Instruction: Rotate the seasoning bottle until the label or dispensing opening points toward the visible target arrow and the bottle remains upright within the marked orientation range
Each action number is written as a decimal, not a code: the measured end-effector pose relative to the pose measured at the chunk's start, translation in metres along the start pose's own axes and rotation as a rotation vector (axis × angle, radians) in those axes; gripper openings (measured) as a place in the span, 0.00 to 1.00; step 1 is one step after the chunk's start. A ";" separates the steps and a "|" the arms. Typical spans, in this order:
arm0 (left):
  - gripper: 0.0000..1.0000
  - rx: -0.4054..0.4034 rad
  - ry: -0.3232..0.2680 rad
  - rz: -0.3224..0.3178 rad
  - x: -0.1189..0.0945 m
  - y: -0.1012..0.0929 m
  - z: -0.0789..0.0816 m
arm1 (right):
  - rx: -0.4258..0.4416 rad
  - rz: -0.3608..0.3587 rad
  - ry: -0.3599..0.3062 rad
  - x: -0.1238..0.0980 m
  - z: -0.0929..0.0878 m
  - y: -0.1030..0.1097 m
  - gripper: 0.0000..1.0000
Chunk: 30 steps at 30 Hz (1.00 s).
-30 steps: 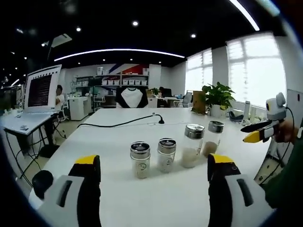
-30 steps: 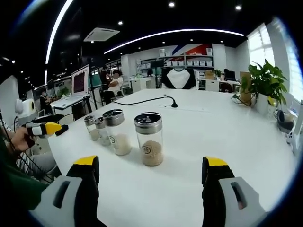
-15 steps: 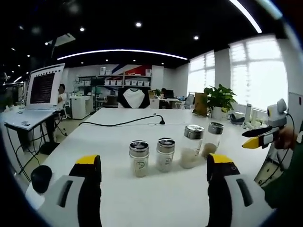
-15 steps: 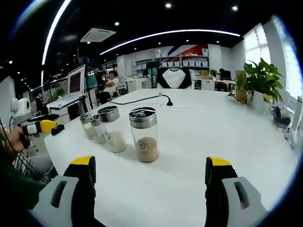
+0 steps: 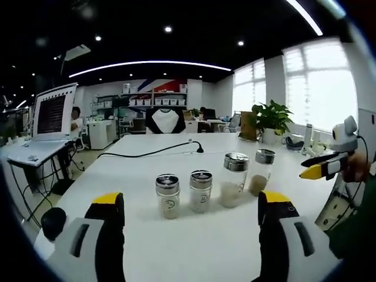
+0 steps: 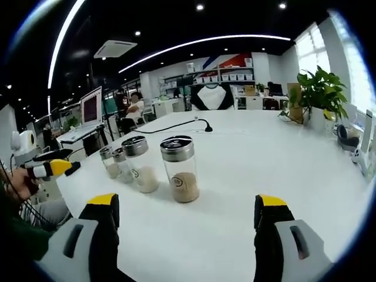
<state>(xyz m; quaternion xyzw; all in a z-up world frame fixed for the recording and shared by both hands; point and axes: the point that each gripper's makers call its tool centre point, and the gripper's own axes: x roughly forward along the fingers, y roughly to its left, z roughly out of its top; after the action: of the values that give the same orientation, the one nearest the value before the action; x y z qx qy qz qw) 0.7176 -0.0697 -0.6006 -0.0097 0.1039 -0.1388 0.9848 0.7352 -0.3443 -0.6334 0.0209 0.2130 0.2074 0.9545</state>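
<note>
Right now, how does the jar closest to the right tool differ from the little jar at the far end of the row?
The nearest jar is taller and wider; the far-end jar is short and slim. The nearest jar holds tan-brown powder filling only its lower part, while the far-end jar's contents look paler. Both stand upright on the white table, with clear glass bodies, metal lids and a small round label.

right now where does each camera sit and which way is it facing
Left gripper view: rides the left tongs, facing the row of four bottles side-on across the table; the right tongs and a hand show at right.
Right gripper view: rides the right tongs, looking along the row from its end, nearest bottle in front; the left tongs show at left.
Shared: bottles, table, cable, plant.
</note>
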 end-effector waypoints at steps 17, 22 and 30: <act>1.00 -0.010 0.021 0.002 -0.002 -0.001 -0.006 | 0.023 -0.013 0.021 0.000 -0.005 0.002 0.97; 1.00 -0.008 0.018 0.010 -0.003 0.001 -0.004 | 0.043 -0.015 0.021 0.000 -0.007 0.003 0.96; 1.00 -0.013 0.012 0.008 -0.005 0.000 -0.001 | 0.046 -0.003 0.014 0.000 -0.004 0.007 0.96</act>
<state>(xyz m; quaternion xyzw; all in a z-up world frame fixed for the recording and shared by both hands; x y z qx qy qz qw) 0.7121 -0.0681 -0.6008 -0.0150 0.1108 -0.1340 0.9847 0.7306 -0.3387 -0.6362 0.0410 0.2246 0.2012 0.9526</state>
